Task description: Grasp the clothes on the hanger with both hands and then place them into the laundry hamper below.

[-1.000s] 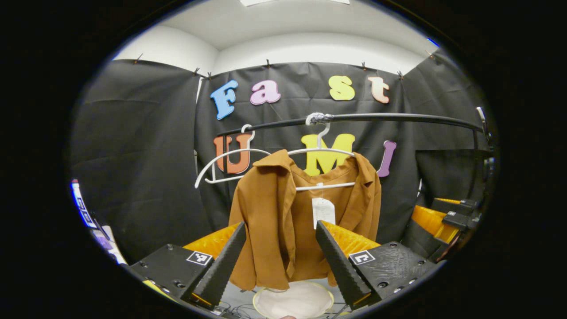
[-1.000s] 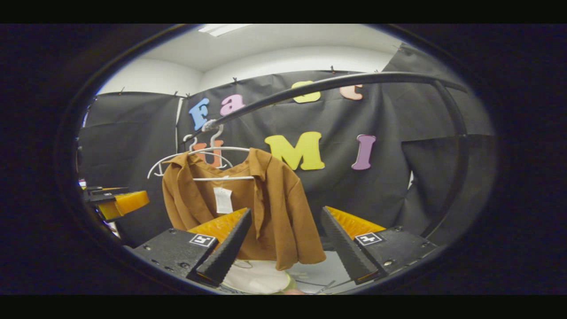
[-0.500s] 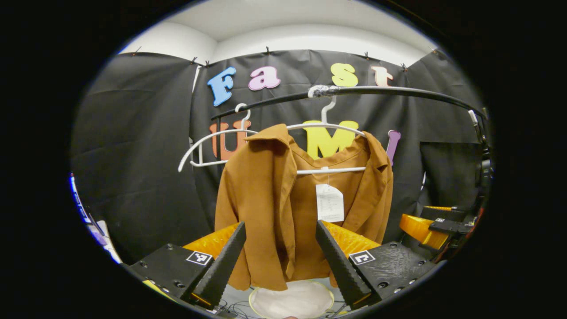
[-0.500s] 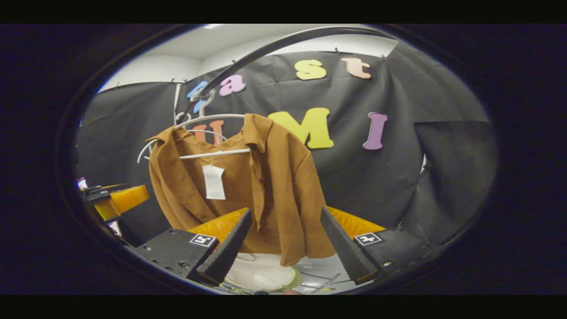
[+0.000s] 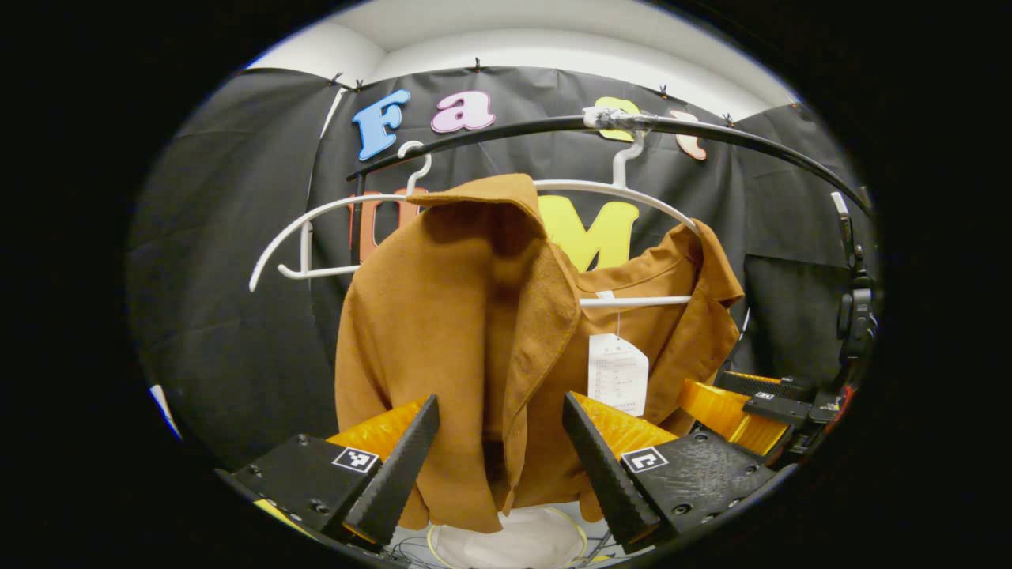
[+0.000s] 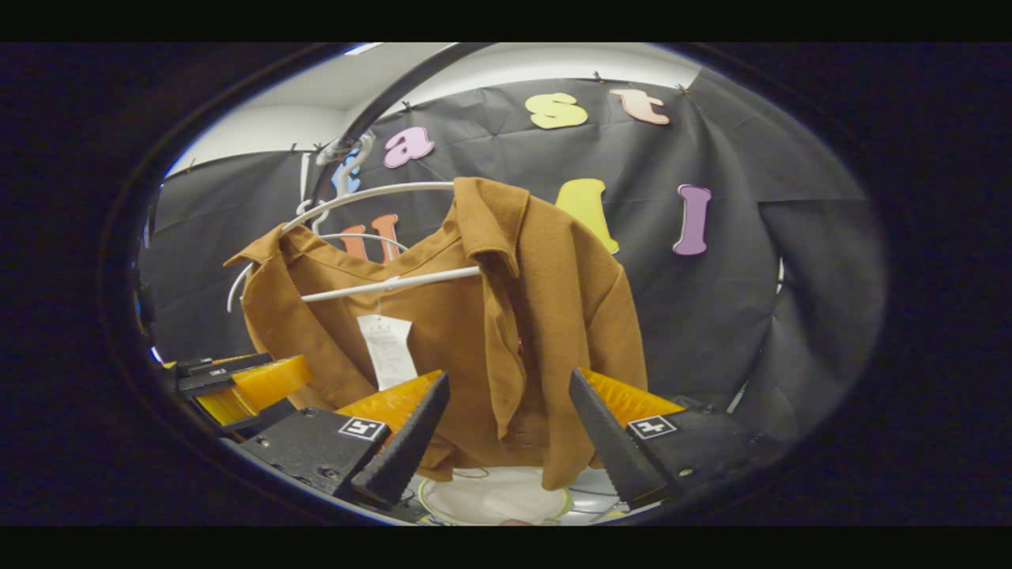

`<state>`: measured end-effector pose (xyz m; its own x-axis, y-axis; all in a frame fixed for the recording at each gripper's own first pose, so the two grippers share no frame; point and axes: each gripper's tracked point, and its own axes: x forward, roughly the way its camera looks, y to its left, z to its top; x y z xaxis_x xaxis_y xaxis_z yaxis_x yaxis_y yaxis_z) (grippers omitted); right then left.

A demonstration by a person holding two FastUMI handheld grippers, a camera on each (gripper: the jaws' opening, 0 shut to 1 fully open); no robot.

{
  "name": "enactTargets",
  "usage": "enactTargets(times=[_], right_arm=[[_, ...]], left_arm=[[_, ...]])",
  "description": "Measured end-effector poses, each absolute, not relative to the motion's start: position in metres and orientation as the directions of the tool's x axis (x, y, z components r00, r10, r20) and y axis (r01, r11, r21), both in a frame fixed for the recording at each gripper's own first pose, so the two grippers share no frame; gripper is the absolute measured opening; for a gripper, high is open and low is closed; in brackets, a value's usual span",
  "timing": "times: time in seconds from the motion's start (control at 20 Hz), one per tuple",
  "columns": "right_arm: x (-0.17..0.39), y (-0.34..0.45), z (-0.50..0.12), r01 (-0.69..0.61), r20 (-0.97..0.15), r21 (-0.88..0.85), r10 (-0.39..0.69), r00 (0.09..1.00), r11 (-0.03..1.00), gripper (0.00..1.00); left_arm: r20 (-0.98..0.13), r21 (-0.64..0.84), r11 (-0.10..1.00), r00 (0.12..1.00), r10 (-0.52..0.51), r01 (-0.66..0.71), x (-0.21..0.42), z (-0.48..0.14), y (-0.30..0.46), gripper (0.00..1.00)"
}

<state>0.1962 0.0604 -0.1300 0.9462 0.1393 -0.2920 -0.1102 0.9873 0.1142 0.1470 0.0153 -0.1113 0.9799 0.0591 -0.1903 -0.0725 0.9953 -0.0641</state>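
- My left gripper [image 5: 498,454] is spread wide and empty; the jacket [image 5: 474,332] hangs straight ahead of it, its front edge falling between my two fingers but, as far as I can tell, beyond the tips.
- My right gripper [image 6: 506,438] is spread wide too, nothing in it; from there the jacket's other front panel hangs ahead and between the fingers, not touched by either.
- The jacket sits on a white hanger [image 5: 601,190], which hooks over the rail [image 5: 711,130] above and ahead of both tools. A paper tag [image 5: 617,373] dangles inside the collar.
- The hamper [image 5: 510,545] is below the jacket's hem, showing low between my fingers.
- Step in hand, as I judge it: the reach, with no grasp made yet.
- Next I need each tool pushed forward until cloth lies well between its fingers, then both pinched at once, one on each front panel.
- After that, lift to clear the hanger's shoulders before lowering; pulling straight down would likely snag it.
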Motion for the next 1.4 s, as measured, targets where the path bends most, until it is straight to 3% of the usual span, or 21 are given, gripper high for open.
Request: enactTargets(times=[0.05,0.2,0.25,0.3,0.35,0.45,0.55,0.6,0.65,0.7,0.75,0.85,0.9,0.95,1.0,1.05,1.15,1.3,1.35,1.4], right_arm=[[0.204,0.059,-0.128,-0.099,-0.282,0.117,0.129,0.951,0.988,0.95],[0.223,0.066,-0.121,-0.109,-0.257,0.16,0.149,0.955,0.981,0.87],[0.229,0.068,-0.12,-0.113,-0.257,0.166,0.154,0.954,0.98,0.84],[0.233,0.069,-0.121,-0.111,-0.258,0.169,0.152,0.954,0.979,0.87],[0.238,0.069,-0.121,-0.107,-0.261,0.169,0.149,0.954,0.98,0.81],[0.245,0.069,-0.119,-0.091,-0.255,0.175,0.134,0.957,0.98,0.79],[0.251,0.07,-0.119,-0.08,-0.255,0.181,0.126,0.959,0.98,0.79],[0.251,0.071,-0.119,-0.087,-0.252,0.181,0.132,0.959,0.98,0.75],[0.252,0.072,-0.119,-0.091,-0.25,0.177,0.135,0.959,0.98,0.65],[0.251,0.07,-0.118,-0.094,-0.245,0.173,0.135,0.96,0.98,0.66],[0.252,0.067,-0.117,-0.088,-0.243,0.17,0.128,0.961,0.981,0.59],[0.251,0.059,-0.117,-0.075,-0.24,0.176,0.117,0.964,0.982,0.38],[0.251,0.058,-0.118,-0.079,-0.239,0.189,0.124,0.963,0.979,0.37],[0.25,0.058,-0.117,-0.087,-0.235,0.207,0.135,0.963,0.975,0.29],[0.251,0.054,-0.117,-0.081,-0.235,0.221,0.134,0.963,0.972,0.23],[0.246,0.049,-0.118,-0.079,-0.235,0.239,0.136,0.963,0.968,0.24],[0.243,0.042,-0.115,-0.078,-0.228,0.277,0.144,0.963,0.958,0.21],[0.239,0.032,-0.111,-0.077,-0.216,0.328,0.154,0.964,0.942,0.15],[0.238,0.029,-0.109,-0.081,-0.21,0.354,0.164,0.964,0.932,0.12],[0.235,0.024,-0.108,-0.07,-0.21,0.374,0.158,0.965,0.925,0.12]], left_arm=[[-0.194,-0.068,0.995,0.979,0.056,-0.071,0.153,-0.112,0.018,1.0],[-0.196,-0.082,0.994,0.979,0.056,-0.073,0.168,-0.113,0.021,0.96],[-0.195,-0.088,0.993,0.979,0.056,-0.074,0.173,-0.112,0.021,1.0],[-0.195,-0.092,0.993,0.979,0.059,-0.078,0.177,-0.111,0.023,1.0],[-0.194,-0.099,0.992,0.979,0.057,-0.077,0.182,-0.111,0.023,1.0],[-0.192,-0.1,0.991,0.979,0.065,-0.086,0.19,-0.111,0.025,1.0],[-0.194,-0.099,0.99,0.978,0.079,-0.099,0.193,-0.111,0.028,0.82],[-0.191,-0.104,0.99,0.979,0.077,-0.098,0.196,-0.112,0.028,0.83],[-0.185,-0.111,0.989,0.98,0.075,-0.096,0.197,-0.111,0.027,0.9],[-0.182,-0.11,0.989,0.98,0.08,-0.101,0.198,-0.112,0.028,0.84],[-0.183,-0.112,0.988,0.98,0.083,-0.105,0.198,-0.112,0.029,0.82],[-0.182,-0.141,0.985,0.981,0.072,-0.098,0.198,-0.111,0.029,0.69],[-0.182,-0.161,0.983,0.982,0.056,-0.086,0.197,-0.11,0.028,0.63],[-0.183,-0.175,0.982,0.982,0.035,-0.067,0.197,-0.111,0.025,0.56],[-0.182,-0.176,0.98,0.982,0.059,-0.091,0.193,-0.11,0.03,0.56],[-0.174,-0.185,0.974,0.98,0.095,-0.127,0.191,-0.107,0.04,0.4],[-0.179,-0.23,0.969,0.982,0.052,-0.094,0.19,-0.109,0.033,0.07],[-0.185,-0.25,0.964,0.982,0.044,-0.091,0.184,-0.108,0.035,0.0],[-0.195,-0.255,0.964,0.98,0.03,-0.08,0.182,-0.108,0.033,0.1],[-0.198,-0.255,0.962,0.979,0.042,-0.093,0.179,-0.106,0.036,0.02]])
